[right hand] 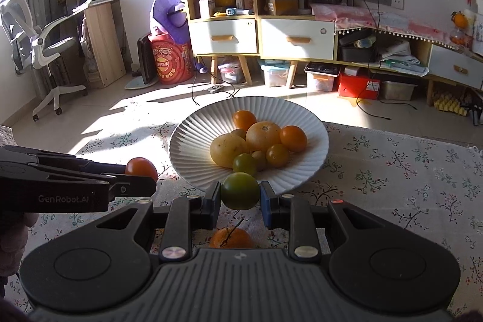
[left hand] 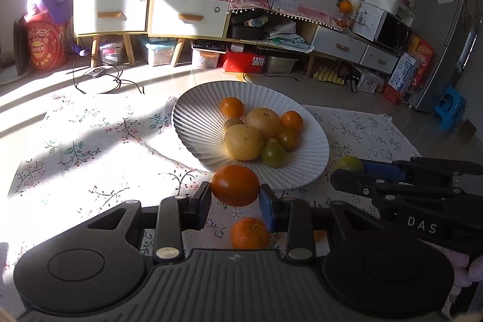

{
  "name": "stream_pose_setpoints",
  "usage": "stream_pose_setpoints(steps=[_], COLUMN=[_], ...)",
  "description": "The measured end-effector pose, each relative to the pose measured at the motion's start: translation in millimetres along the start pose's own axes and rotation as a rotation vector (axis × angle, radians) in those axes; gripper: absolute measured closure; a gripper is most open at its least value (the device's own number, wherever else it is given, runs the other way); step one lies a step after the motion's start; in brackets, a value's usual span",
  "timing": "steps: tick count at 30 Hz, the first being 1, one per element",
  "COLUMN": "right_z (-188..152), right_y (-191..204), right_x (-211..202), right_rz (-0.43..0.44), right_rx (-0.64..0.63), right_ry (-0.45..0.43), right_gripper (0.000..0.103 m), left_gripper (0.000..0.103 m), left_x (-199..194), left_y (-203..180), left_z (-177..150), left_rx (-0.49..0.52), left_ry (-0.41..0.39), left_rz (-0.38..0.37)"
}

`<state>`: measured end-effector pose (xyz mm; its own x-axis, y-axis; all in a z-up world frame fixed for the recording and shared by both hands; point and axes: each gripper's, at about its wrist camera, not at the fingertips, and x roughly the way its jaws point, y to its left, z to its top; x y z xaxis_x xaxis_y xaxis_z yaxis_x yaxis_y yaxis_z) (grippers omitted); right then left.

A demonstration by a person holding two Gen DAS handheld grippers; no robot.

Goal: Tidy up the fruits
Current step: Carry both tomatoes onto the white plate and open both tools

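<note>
1. On my left, the left gripper (left hand: 235,196) is clamped on a red-orange tomato (left hand: 235,185), pinched between its two pads and lifted off the floral tablecloth (left hand: 90,147), just short of the near rim of the plate.
2. Below that tomato, a mandarin (left hand: 250,233) lies on the cloth, under the gripper's fingers and untouched.
3. In the middle stands the white ribbed plate (right hand: 193,138), holding a pile of fruit: two large yellow ones, several orange tomatoes and a green tomato at the near side.
4. On my right, the right gripper (right hand: 240,196) is clenched on a green tomato (right hand: 240,190), held between both pads right at the plate's near rim, above the cloth.
5. Both grippers sit side by side, each fruit just in front of the plate, apart from the pile.
</note>
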<state>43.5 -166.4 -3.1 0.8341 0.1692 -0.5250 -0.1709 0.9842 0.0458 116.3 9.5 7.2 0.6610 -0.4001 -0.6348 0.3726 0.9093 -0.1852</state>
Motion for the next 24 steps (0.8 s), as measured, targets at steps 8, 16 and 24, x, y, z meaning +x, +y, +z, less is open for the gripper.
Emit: stream_pose_setpoints(steps=[8, 16, 24], right_z=[6, 8, 8], right_y=[-14, -26, -27], right_x=[14, 28, 39], right_rz=[-0.015, -0.030, -0.041], right_rx=[0.005, 0.029, 0.018], right_ry=[0.000, 0.011, 0.026], right_gripper=[0.078, 0.078, 0.078], left_gripper=[0.079, 0.078, 0.078], left_x=[30, 51, 61], left_y=[6, 9, 7], left_z=[19, 28, 35], left_rx=[-0.006, -0.031, -0.070], left_ry=[-0.021, -0.002, 0.002], left_rz=[0.019, 0.049, 0.065])
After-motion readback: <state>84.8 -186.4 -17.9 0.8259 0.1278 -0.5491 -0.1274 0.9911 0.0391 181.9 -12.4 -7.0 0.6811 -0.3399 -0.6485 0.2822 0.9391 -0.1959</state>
